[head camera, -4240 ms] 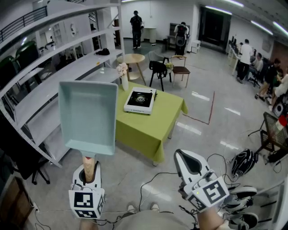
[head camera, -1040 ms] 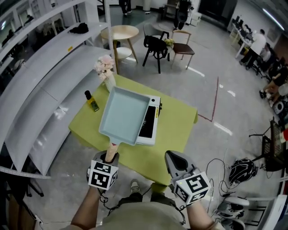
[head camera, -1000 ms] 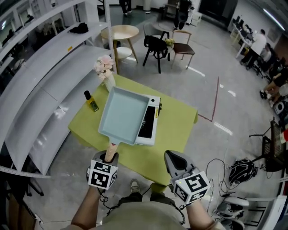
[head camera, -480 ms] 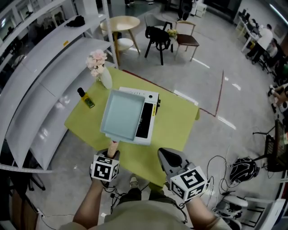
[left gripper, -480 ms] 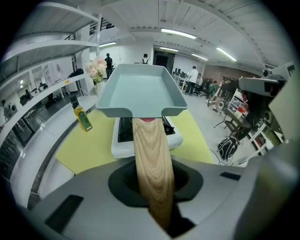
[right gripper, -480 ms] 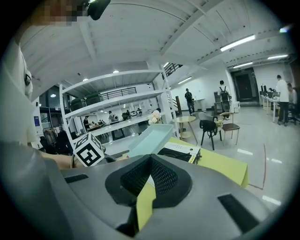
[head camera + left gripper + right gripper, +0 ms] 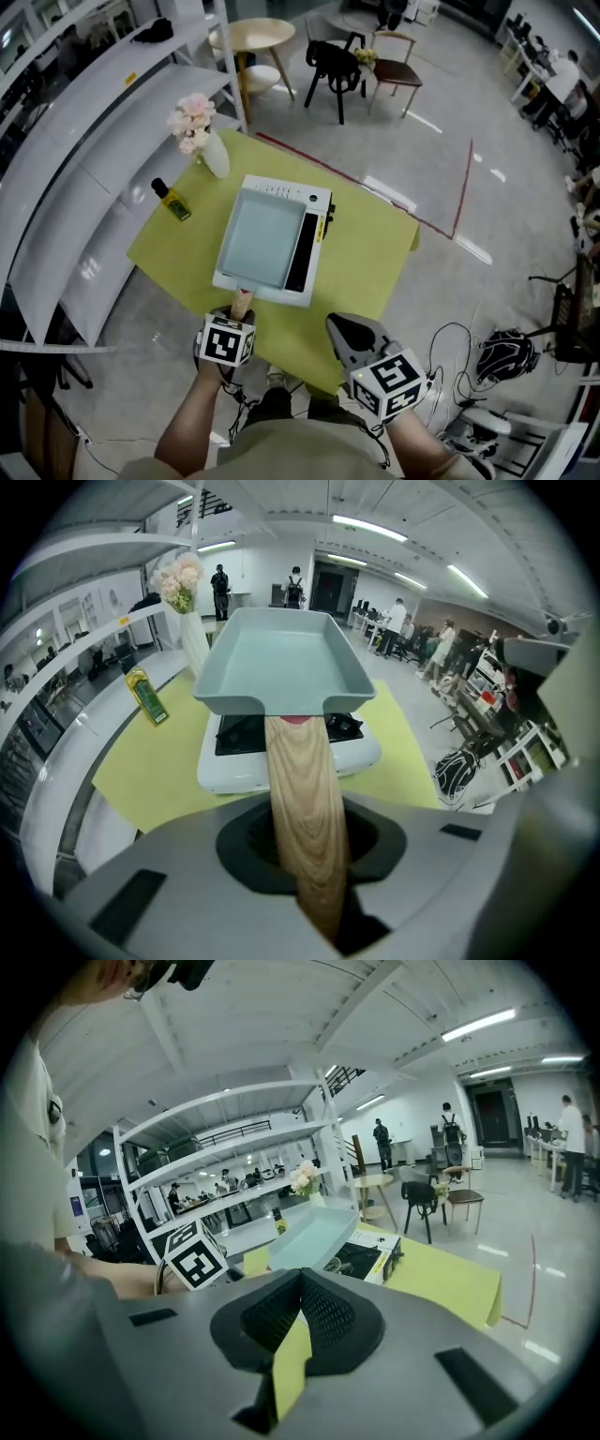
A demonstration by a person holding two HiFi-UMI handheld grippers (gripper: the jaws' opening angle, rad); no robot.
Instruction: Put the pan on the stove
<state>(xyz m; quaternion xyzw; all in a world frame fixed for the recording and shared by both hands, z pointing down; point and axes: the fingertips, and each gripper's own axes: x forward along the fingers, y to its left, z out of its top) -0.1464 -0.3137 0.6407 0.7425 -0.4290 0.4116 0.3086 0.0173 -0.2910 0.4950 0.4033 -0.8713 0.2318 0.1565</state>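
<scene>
A pale teal rectangular pan (image 7: 261,239) with a wooden handle (image 7: 242,300) hangs low over the white tabletop stove (image 7: 309,253), covering its left part. Whether the pan touches the burner I cannot tell. My left gripper (image 7: 236,315) is shut on the handle at the table's near edge. In the left gripper view the handle (image 7: 300,799) runs out from between the jaws to the pan (image 7: 277,658) above the stove (image 7: 361,752). My right gripper (image 7: 343,331) is held apart at the right, shut and holding nothing. In the right gripper view, the pan (image 7: 314,1234) shows ahead.
The stove sits on a yellow-green table (image 7: 366,272). A small oil bottle (image 7: 171,201) and a white vase of flowers (image 7: 208,150) stand at its far left corner. White shelving (image 7: 66,187) runs along the left. Chairs (image 7: 337,61) and a round table stand beyond.
The pan has come down toward the stove and now lies squarely over its left part. Both grippers have sunk and moved closer to the table.
</scene>
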